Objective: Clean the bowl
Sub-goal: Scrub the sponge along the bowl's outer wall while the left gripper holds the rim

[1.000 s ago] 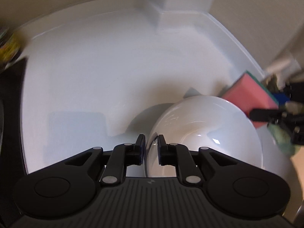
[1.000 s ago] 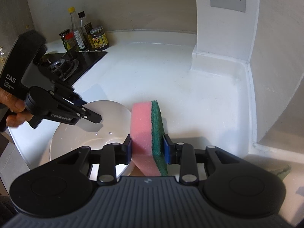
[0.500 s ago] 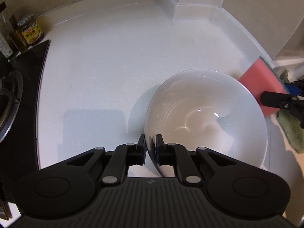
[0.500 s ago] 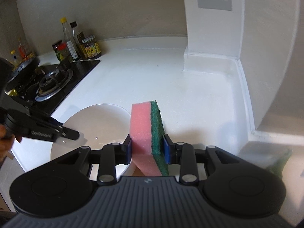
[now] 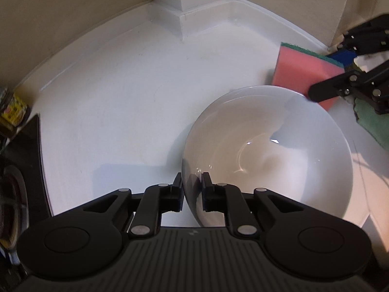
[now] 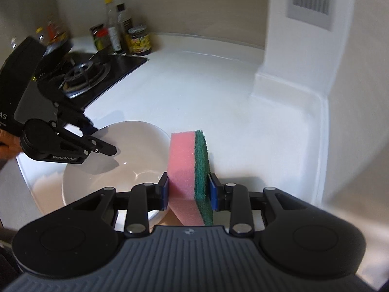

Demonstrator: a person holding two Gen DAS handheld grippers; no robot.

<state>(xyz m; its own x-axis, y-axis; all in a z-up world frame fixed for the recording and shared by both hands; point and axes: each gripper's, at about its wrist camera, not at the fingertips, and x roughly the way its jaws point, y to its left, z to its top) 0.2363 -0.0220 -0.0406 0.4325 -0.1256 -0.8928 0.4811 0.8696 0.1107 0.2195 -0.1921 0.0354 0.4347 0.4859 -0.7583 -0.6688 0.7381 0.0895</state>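
- The left claw (image 5: pixel 192 192) is clenched on the near rim of a white bowl (image 5: pixel 267 155), one finger outside the wall and one inside.
- The bowl sits on or just above the white counter (image 5: pixel 121 92), near its front edge; contact cannot be judged. Its glossy inside looks empty.
- The right claw (image 6: pixel 189 191) grips a pink sponge (image 6: pixel 182 168) with a green scouring side, held upright just beside the bowl's rim.
- Beyond the bowl lies open counter, with a gas hob (image 6: pixel 82 75) and a cluster of jars and bottles (image 6: pixel 121 39) at the back.
- The step in hand appears to be bringing the sponge to the bowl; wiping has seemingly not begun.
- Next, the sponge probably needs lowering over the rim and pressing against the inner wall while the left claw steadies the bowl.
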